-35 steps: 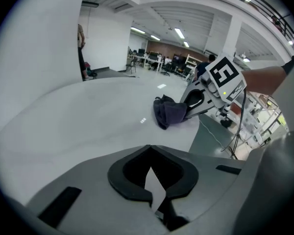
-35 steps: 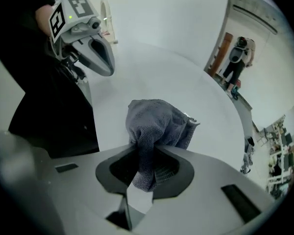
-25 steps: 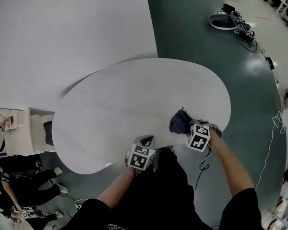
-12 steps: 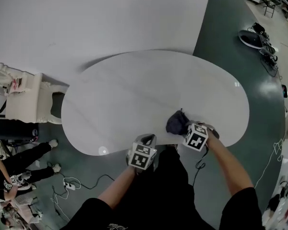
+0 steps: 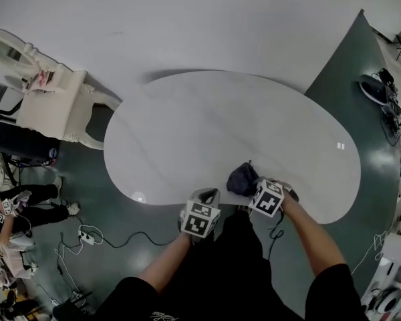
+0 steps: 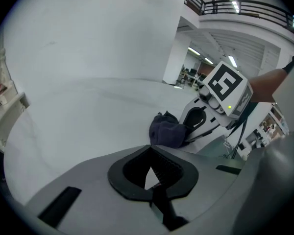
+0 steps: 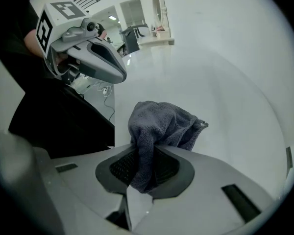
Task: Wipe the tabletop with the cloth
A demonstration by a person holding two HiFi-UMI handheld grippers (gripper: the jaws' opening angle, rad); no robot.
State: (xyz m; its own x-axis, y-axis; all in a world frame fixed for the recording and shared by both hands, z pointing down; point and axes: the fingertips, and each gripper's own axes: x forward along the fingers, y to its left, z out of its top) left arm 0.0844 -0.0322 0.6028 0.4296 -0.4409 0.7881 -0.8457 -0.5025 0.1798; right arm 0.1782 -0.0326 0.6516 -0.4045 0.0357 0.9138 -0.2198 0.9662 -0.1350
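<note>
A dark grey cloth (image 5: 242,178) lies bunched on the white oval tabletop (image 5: 220,126) near its front edge. My right gripper (image 5: 251,188) is shut on it, and a fold of cloth (image 7: 161,124) hangs between the pads. My left gripper (image 5: 205,196) hovers at the table's front edge, just left of the cloth, shut with nothing in it. In the left gripper view the cloth (image 6: 166,131) sits just beyond my jaw tips, with the right gripper (image 6: 198,124) behind it. The left gripper (image 7: 103,65) shows at the upper left of the right gripper view.
A white ornate chair (image 5: 53,105) stands off the table's left end. Cables and a power strip (image 5: 97,236) lie on the green floor below it. People (image 5: 7,212) stand at the far left. A large white panel (image 5: 187,19) rises behind the table. Equipment (image 5: 377,92) sits at the right.
The head view has swung, so the table sits further right and the chair has come into view. The right gripper and cloth have slid slightly left along the front edge. The left gripper stays put.
</note>
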